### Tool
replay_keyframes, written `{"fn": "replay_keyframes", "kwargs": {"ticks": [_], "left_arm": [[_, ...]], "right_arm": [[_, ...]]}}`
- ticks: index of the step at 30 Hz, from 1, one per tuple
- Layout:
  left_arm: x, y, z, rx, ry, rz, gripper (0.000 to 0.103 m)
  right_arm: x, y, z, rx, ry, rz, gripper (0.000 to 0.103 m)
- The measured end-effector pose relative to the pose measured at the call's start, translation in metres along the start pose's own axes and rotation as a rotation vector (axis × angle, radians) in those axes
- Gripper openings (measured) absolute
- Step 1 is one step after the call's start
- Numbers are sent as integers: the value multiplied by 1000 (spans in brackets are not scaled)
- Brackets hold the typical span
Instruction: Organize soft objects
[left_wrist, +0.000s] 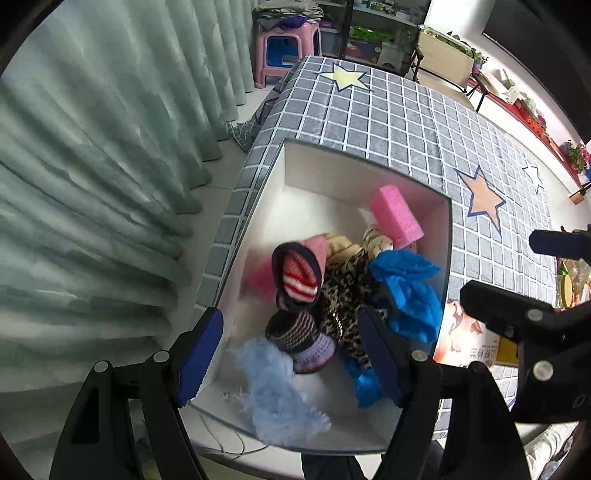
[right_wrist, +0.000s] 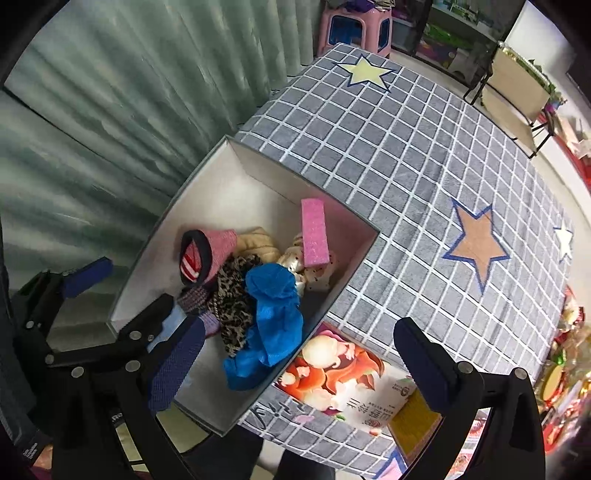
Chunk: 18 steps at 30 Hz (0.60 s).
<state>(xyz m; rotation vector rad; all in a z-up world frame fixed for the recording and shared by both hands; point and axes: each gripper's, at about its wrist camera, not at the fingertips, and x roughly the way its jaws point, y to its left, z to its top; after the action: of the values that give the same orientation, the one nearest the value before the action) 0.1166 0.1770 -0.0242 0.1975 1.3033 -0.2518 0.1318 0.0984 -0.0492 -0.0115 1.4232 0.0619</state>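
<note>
A white open box (left_wrist: 314, 162) (right_wrist: 207, 177) stands on the table's left edge. In it lie a pink sponge block (left_wrist: 397, 216) (right_wrist: 314, 232), a pink sock with red-white stripes (left_wrist: 299, 273) (right_wrist: 207, 254), a leopard-print cloth (left_wrist: 343, 295) (right_wrist: 232, 299), a blue crumpled cover (left_wrist: 410, 288) (right_wrist: 273, 317), a striped purple knit piece (left_wrist: 303, 339) and a light blue fluffy piece (left_wrist: 273, 387). My left gripper (left_wrist: 291, 358) is open and empty above the box's near end. My right gripper (right_wrist: 299, 362) is open and empty above the box's right wall.
The table has a grey checked cloth with stars (left_wrist: 424, 122) (right_wrist: 406, 177). A printed packet (right_wrist: 347, 380) and a yellow item (right_wrist: 413, 424) lie right of the box. Green curtains (left_wrist: 92, 166) hang on the left. A pink stool (left_wrist: 284, 48) and shelves stand behind.
</note>
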Motion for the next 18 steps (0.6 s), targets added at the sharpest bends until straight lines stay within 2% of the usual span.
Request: {"fn": "replay_keyframes", "kwargs": {"ticks": [18], "left_arm": [[-8, 0, -19, 26, 5, -24, 78]], "right_arm": [[2, 7, -11, 10, 17, -19, 103]]}}
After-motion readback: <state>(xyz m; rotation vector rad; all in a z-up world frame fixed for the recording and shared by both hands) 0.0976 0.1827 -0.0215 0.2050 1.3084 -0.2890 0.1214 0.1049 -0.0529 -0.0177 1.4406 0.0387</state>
